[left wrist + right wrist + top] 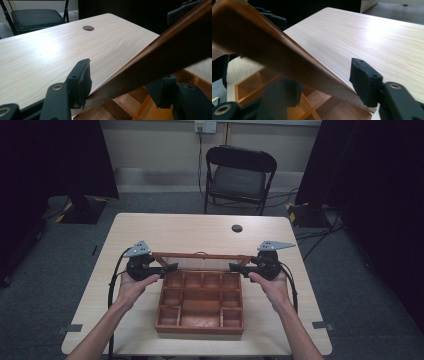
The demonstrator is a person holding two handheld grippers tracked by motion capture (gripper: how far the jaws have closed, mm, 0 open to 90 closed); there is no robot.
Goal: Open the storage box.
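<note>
At the middle of the pale wooden table (pixel 150 227), your reddish-brown wooden compartment box (pixel 201 307) lies open, its hinged lid (pixel 200 260) raised at the far edge. Your left gripper (pixel 172 267) and right gripper (pixel 233 266) each straddle an end of that lid, jaws parted around the edge rather than pinched tight. Judging by the lid's tilt, you're midway through swinging it; the compartments look empty.

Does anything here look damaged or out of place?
Nothing stands out. The wooden box sits square on the table, compartments intact and empty. Its lid is raised, between the jaws of the left tool and right tool.
</note>
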